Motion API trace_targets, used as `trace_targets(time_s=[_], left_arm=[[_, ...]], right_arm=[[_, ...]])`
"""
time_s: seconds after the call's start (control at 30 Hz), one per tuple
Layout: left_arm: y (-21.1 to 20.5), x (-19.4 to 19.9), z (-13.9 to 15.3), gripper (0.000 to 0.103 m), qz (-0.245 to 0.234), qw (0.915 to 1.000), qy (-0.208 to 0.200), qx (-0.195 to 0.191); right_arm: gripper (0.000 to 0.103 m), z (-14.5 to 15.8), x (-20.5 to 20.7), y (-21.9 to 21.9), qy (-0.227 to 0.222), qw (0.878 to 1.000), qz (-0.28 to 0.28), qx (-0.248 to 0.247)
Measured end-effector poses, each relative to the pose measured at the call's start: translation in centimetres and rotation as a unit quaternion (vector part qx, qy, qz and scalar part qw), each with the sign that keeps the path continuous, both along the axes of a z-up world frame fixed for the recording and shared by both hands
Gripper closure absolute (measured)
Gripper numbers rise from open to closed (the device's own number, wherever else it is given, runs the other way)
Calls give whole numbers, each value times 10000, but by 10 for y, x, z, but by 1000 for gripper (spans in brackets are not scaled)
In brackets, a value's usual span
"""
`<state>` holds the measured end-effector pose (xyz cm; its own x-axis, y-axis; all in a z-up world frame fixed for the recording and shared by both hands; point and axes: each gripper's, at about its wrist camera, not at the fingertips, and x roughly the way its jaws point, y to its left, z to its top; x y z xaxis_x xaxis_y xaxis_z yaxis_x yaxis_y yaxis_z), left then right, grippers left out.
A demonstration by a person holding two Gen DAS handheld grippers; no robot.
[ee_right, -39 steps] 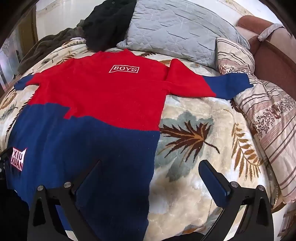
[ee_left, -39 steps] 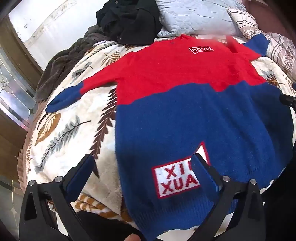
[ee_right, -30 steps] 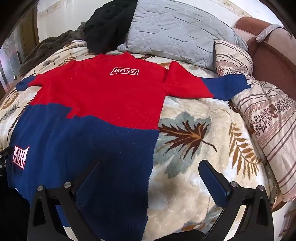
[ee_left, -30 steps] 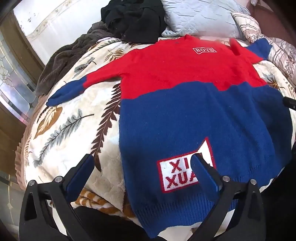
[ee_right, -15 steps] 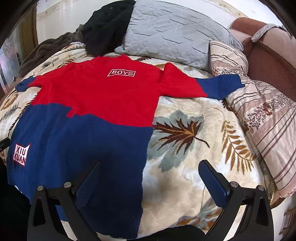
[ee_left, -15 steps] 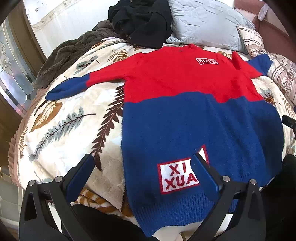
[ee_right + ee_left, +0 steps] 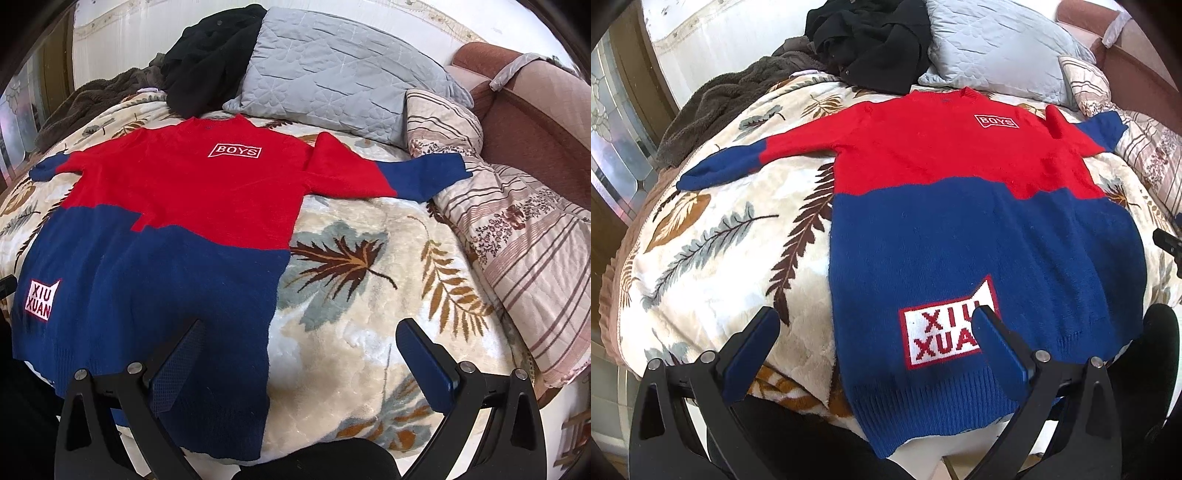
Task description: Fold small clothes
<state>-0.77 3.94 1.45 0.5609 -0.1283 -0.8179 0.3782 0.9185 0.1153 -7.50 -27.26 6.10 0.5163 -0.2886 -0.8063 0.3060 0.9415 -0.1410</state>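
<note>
Two grippers hover above the near edge of the bed, and both stand spread wide with nothing between their blue pads. The left gripper (image 7: 873, 345) hangs over the sweater's (image 7: 960, 206) lower left corner: its left finger (image 7: 750, 354) shows against the leaf-print blanket (image 7: 713, 236), its right finger (image 7: 999, 350) in front of the white patch, and neither can be seen to touch the cloth. The right gripper (image 7: 301, 360) straddles the sweater's (image 7: 177, 229) right side edge, one finger (image 7: 177, 369) over the blue knit and the other (image 7: 424, 369) over the blanket (image 7: 369, 302), holding nothing. The sweater lies flat and face up in the middle of the bed, red across chest and upper sleeves, blue below and at the cuffs, both sleeves stretched outward, the ribbed hem nearest the cameras at the blanket's edge. A small white-outlined box on the chest reads "BOYS" (image 7: 234, 151). A white patch with a red border near the hem (image 7: 40, 299) reads "XIU XUAN" in red letters; in the left wrist view that patch (image 7: 945, 332) is partly covered by the finger, so only "XIU XUA" shows. Beyond the collar lie a grey quilted pillow (image 7: 332, 74), a black garment heap (image 7: 210, 51) and a brown fleece throw (image 7: 727, 99); the right cuff rests on a striped floral quilt (image 7: 524, 229).
</note>
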Motion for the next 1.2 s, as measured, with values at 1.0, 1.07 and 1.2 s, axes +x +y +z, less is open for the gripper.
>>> trace_targets(time_s=[1.0, 1.07, 1.2], left_arm=[[-1, 2, -5, 0, -4, 9999, 133, -83], [0, 3, -6, 0, 7, 9999, 148, -75], [5, 8, -5, 0, 59, 9997, 224, -29]], right_arm=[[9, -6, -8, -1, -9, 9995, 138, 290], [10, -8, -7, -2, 3, 9993, 140, 347], [13, -12, -6, -6, 41, 9987, 109, 489]])
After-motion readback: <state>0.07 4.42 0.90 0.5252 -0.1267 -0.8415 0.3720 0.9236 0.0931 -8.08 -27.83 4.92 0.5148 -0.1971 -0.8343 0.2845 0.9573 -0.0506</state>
